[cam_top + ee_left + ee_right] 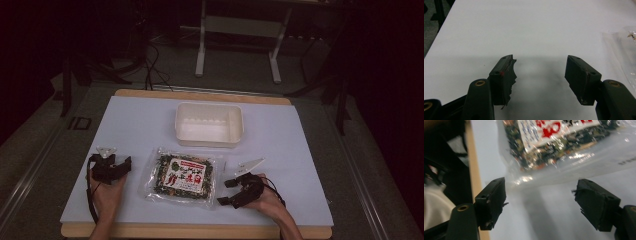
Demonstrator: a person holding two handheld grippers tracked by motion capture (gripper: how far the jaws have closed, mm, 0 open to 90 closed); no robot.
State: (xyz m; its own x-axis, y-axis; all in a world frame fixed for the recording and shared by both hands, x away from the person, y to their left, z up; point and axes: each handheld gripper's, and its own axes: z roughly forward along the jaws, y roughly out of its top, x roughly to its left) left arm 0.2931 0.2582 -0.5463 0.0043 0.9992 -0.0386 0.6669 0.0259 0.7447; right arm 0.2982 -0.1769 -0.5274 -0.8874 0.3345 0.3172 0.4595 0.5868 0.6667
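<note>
A clear plastic bag of dark dried food with a white and red label [181,177] lies flat on the white table top [140,125] near the front. My left gripper [116,167] rests to the left of the bag, open, with bare table between its jaws [540,72]; the bag's clear edge [624,55] is at the right of the left gripper view. My right gripper [228,192] sits at the bag's right front corner, open, pointing at the bag's edge [544,157], a short way from it [540,195].
An empty white rectangular tub [209,124] stands behind the bag at the table's middle. The wooden table edge [200,231] runs along the front. Beyond the far edge are a white stand's legs [237,45] and cables on the floor.
</note>
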